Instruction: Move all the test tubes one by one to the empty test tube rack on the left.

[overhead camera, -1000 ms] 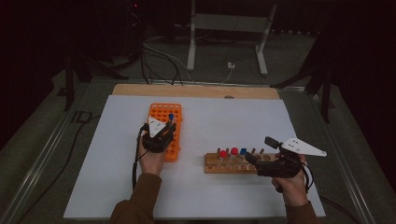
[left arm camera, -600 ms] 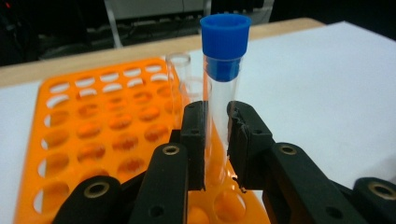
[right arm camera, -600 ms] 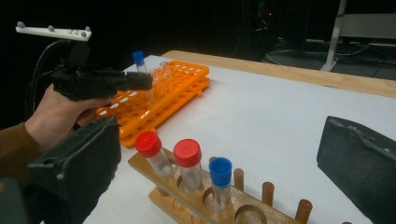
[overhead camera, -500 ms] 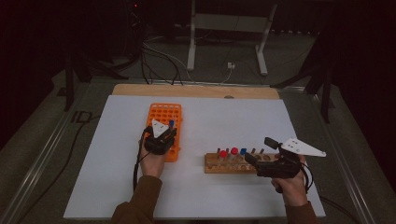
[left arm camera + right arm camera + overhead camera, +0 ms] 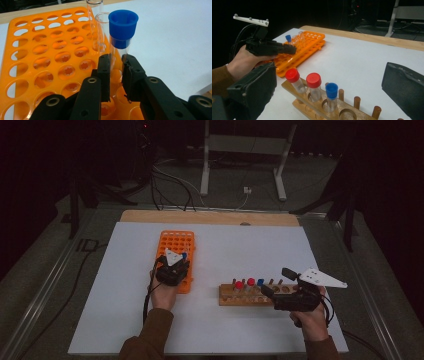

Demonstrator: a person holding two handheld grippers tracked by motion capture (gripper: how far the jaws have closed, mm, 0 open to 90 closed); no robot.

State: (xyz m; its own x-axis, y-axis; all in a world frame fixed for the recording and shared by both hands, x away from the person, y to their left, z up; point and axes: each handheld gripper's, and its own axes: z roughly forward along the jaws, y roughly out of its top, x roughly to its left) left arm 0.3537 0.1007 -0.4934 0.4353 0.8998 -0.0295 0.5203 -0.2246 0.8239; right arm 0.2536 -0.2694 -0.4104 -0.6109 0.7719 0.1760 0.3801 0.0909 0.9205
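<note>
Left gripper [image 5: 115, 75] fingers [image 5: 104, 72] pinching blue-capped tube [image 5: 120, 42] over orange rack [image 5: 50, 62].

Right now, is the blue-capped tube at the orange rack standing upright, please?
Upright: the blue-capped tube stands vertical between the left tool jaws, over the orange rack.

- white table sheet [image 5: 240, 245] under my work, bare wooden edge [image 5: 210, 216] showing along its far side.
- grey metal stand [image 5: 243, 150] on the floor beyond the table.
- loose cables [image 5: 170, 182] trailing on the floor near it.
- dark surroundings, details unclear.
</note>
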